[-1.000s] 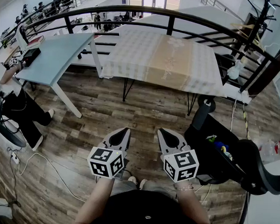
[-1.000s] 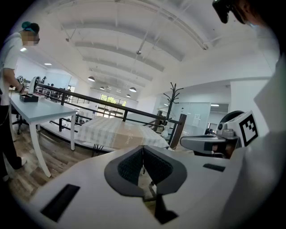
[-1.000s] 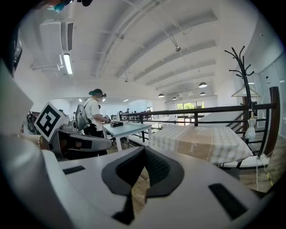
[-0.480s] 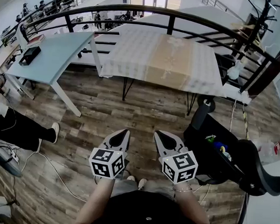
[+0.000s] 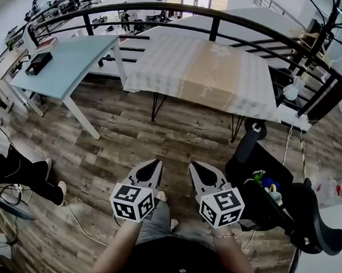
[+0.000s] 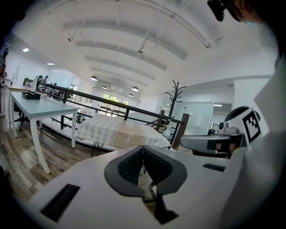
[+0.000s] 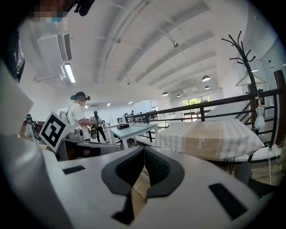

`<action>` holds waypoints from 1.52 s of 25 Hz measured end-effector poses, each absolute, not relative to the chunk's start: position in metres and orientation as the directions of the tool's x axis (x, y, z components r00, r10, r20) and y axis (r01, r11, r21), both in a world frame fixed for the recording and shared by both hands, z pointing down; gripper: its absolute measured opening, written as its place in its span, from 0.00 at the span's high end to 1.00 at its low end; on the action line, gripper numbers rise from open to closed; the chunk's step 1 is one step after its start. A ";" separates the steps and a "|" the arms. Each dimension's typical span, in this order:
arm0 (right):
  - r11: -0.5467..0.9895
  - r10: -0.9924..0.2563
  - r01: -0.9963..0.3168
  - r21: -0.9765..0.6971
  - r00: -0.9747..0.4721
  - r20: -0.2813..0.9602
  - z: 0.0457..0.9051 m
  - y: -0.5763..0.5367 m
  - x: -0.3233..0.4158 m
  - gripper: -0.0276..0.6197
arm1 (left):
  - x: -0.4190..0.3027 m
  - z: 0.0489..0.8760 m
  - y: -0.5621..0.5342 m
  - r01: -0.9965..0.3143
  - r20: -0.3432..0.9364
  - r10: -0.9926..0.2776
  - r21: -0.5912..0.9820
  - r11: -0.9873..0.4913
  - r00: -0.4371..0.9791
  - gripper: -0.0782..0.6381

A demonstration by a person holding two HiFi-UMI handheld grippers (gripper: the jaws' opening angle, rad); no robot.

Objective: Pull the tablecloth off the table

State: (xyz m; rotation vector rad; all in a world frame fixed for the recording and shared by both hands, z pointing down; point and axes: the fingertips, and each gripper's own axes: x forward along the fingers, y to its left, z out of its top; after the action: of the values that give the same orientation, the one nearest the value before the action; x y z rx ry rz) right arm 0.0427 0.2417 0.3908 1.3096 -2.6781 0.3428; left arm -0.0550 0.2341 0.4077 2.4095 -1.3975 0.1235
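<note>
right claw [image 7: 144,151] closed, empty | tablecloth [image 7: 210,137] draped ahead, well apart, seemingly flat

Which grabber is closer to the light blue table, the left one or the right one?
Left. The left gripper hangs over the floor, short of the light blue table and to its right in the head view. The right gripper is beside it, farther right.

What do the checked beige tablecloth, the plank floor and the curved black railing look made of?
Checked beige tablecloth: woven fabric, matte; hangs limp at its edges. Plank floor: grained boards, wood or laminate, can't tell. Curved black railing: probably painted metal tube, smooth.
</note>
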 end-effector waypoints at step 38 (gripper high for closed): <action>0.430 -0.823 -0.885 -0.181 -0.466 0.325 0.422 -0.175 0.010 0.91 | -0.126 0.426 -0.183 -0.807 0.309 -0.759 0.376 -0.455 0.572 0.87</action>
State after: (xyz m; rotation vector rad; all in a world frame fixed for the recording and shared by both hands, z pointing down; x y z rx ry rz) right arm 0.0104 -0.1750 0.4222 1.5075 -2.4930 0.4883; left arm -0.1260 -0.1825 0.4257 2.3223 -1.2543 0.1319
